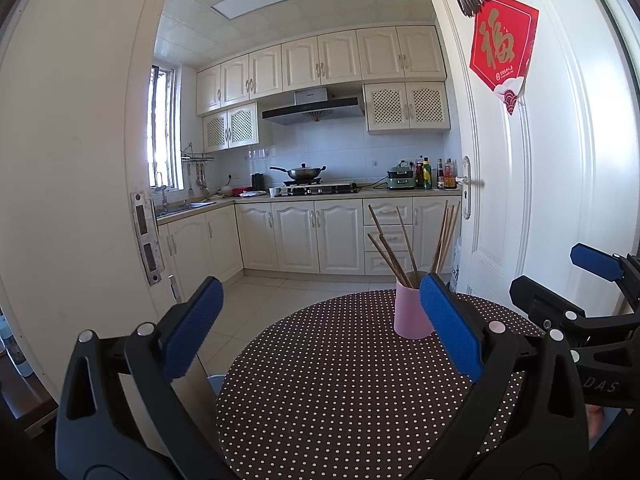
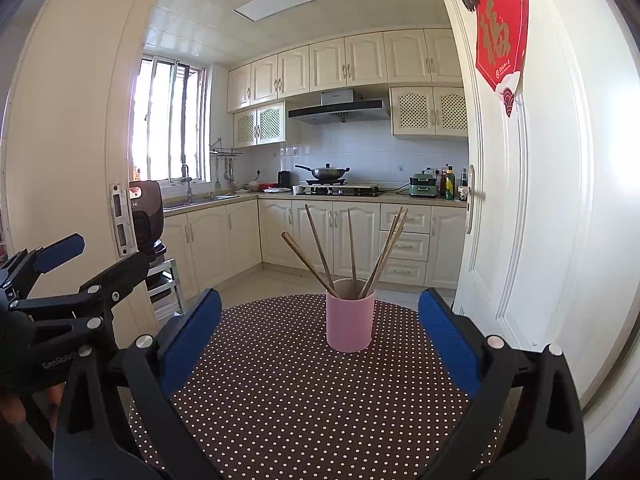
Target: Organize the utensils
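A pink cup (image 2: 349,325) stands upright on the far part of a round table with a brown polka-dot cloth (image 2: 304,400). Several brown chopsticks (image 2: 352,252) stand fanned out in it. My right gripper (image 2: 320,336) is open and empty, facing the cup from the near side. In the left wrist view the pink cup (image 1: 410,312) sits just behind my right-hand fingertip (image 1: 448,320), chopsticks (image 1: 404,240) sticking up. My left gripper (image 1: 316,324) is open and holds nothing. The other gripper (image 1: 576,292) shows at the right edge.
A white door with a red paper sign (image 2: 500,36) stands open close on the right. The door frame (image 2: 72,140) rises on the left. Beyond the table lie tiled floor and kitchen cabinets (image 2: 320,236). A dark appliance (image 2: 146,216) sits on a rack at left.
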The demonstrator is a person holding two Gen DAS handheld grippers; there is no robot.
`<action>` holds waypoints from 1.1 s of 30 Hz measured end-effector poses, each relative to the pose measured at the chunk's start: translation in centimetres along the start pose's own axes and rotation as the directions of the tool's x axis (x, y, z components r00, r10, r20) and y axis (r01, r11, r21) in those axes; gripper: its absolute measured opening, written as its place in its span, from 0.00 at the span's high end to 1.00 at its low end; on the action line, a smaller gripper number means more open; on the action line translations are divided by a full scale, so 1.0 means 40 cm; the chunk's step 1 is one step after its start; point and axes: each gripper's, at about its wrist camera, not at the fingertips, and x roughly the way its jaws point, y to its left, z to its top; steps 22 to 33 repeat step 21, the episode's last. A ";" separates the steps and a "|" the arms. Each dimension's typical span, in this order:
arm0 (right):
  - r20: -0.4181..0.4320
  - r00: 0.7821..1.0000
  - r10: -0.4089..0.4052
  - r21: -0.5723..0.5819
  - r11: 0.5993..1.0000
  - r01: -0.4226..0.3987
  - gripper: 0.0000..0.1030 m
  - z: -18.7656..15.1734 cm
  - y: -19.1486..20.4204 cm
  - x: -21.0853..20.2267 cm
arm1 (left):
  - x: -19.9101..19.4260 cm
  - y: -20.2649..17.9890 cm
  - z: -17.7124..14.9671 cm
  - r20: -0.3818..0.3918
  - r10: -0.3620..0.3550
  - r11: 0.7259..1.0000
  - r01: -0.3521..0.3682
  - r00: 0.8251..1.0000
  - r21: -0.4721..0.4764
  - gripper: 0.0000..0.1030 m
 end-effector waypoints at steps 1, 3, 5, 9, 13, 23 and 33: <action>-0.001 1.000 0.000 0.001 1.000 0.000 0.08 0.000 0.000 0.000 | 0.000 0.000 0.000 -0.001 0.000 1.000 0.000 1.000 0.000 0.06; -0.002 1.000 0.001 0.001 1.000 -0.001 0.08 -0.001 -0.002 0.003 | 0.001 0.000 0.000 -0.002 -0.001 1.000 0.001 1.000 0.002 0.06; -0.003 1.000 0.002 0.003 1.000 -0.002 0.08 -0.002 -0.002 0.003 | 0.005 -0.002 -0.001 -0.006 -0.001 1.000 0.001 1.000 0.003 0.06; -0.009 1.000 0.005 0.007 1.000 -0.005 0.08 -0.004 -0.007 0.011 | 0.016 -0.003 -0.004 -0.015 -0.005 1.000 0.005 1.000 0.001 0.06; -0.016 1.000 0.006 0.013 1.000 -0.006 0.08 -0.006 -0.016 0.021 | 0.028 -0.006 -0.006 -0.025 -0.007 1.000 0.007 1.000 0.001 0.06; -0.052 0.999 0.002 0.010 1.000 -0.001 0.08 -0.021 -0.026 0.060 | 0.075 -0.008 -0.027 -0.093 -0.029 0.999 0.027 0.995 -0.022 0.06; -0.052 0.999 0.002 0.010 1.000 -0.001 0.08 -0.021 -0.026 0.060 | 0.075 -0.008 -0.027 -0.093 -0.029 0.999 0.027 0.995 -0.022 0.06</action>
